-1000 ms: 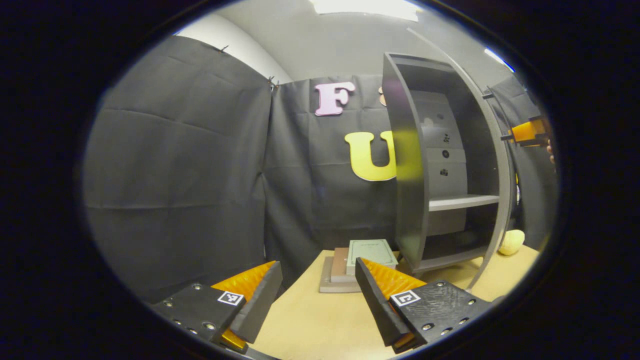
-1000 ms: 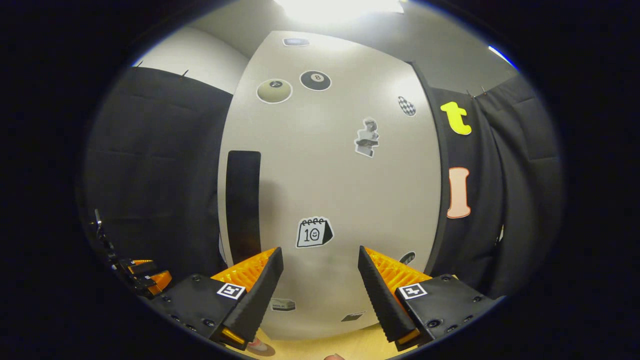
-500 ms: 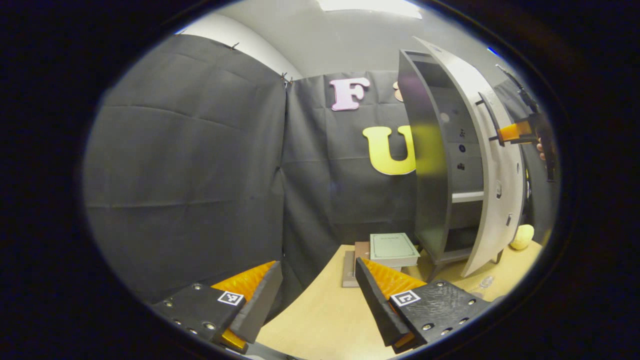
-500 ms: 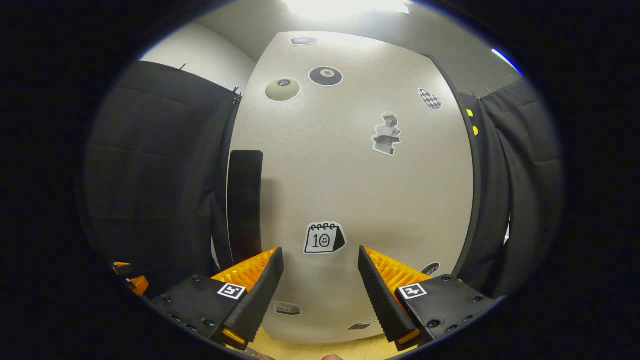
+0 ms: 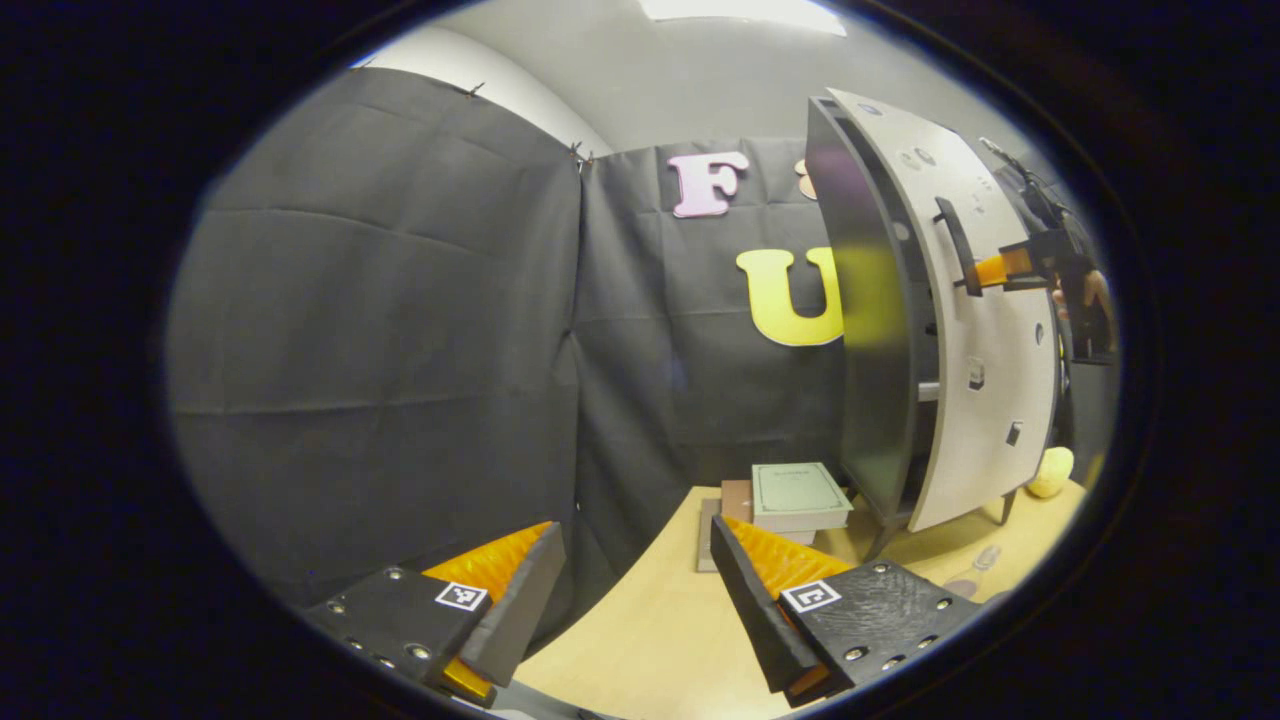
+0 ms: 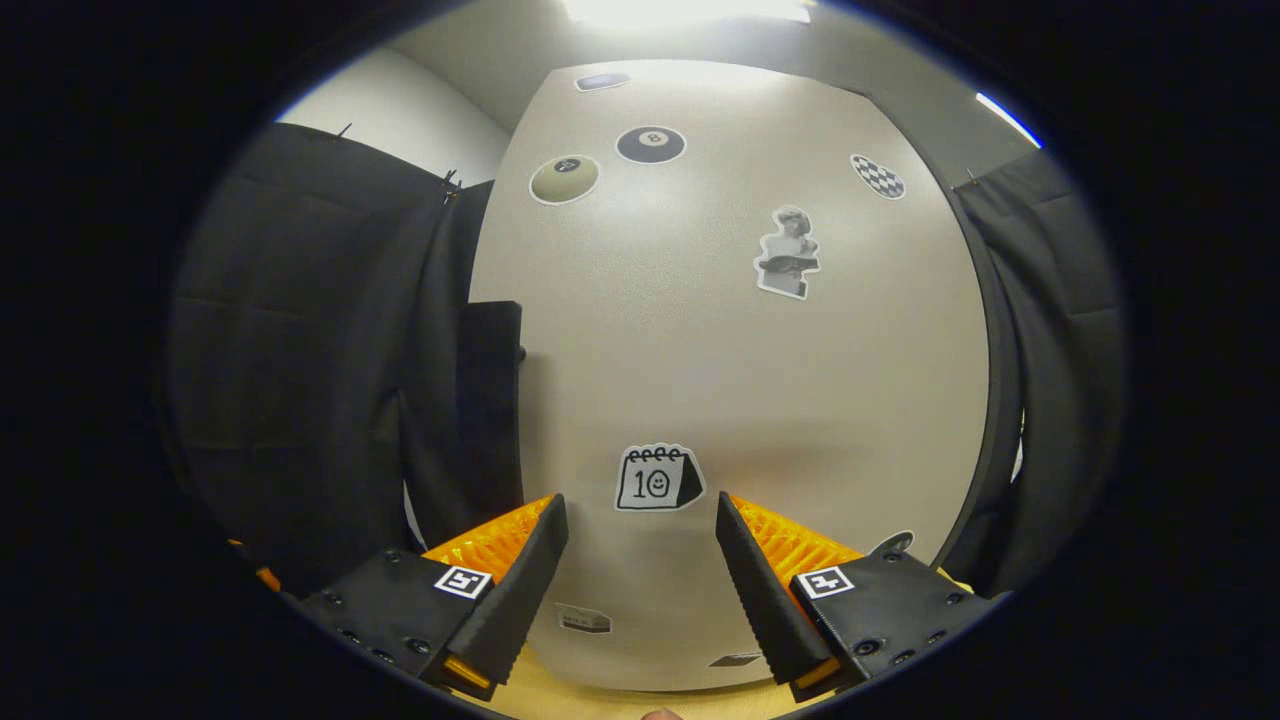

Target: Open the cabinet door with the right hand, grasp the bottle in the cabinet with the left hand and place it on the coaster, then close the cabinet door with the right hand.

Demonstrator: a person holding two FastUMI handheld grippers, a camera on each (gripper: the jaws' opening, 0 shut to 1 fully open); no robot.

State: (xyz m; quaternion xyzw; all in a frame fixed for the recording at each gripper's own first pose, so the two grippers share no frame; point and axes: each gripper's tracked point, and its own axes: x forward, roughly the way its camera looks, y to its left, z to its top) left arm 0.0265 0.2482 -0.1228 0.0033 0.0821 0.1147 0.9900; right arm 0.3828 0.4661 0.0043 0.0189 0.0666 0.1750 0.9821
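Observation:
The grey cabinet [image 5: 870,330] stands on the table at the right of the left gripper view. Its pale door [image 5: 990,350] is nearly shut, leaving a narrow gap. My right gripper [image 5: 1000,268] is held by a hand against the door's face, next to the black handle [image 5: 952,245]. In the right gripper view the stickered door [image 6: 720,350] is very near, with the handle [image 6: 488,400] at its left. My right gripper [image 6: 640,580] is open, with its fingers close to the door. My left gripper [image 5: 635,590] hangs open over the table's left end, holding nothing.
A stack of books [image 5: 795,495] lies on the wooden table [image 5: 640,640] just left of the cabinet. A pale yellow round object [image 5: 1050,472] sits behind the cabinet's right side. A small brownish patch [image 5: 978,572] lies on the table in front of the cabinet, too blurred to identify.
The door has swung from wide open to nearly shut, hiding the shelves. My right gripper followed the door, staying open. The left gripper stayed open and its view drifted slightly.

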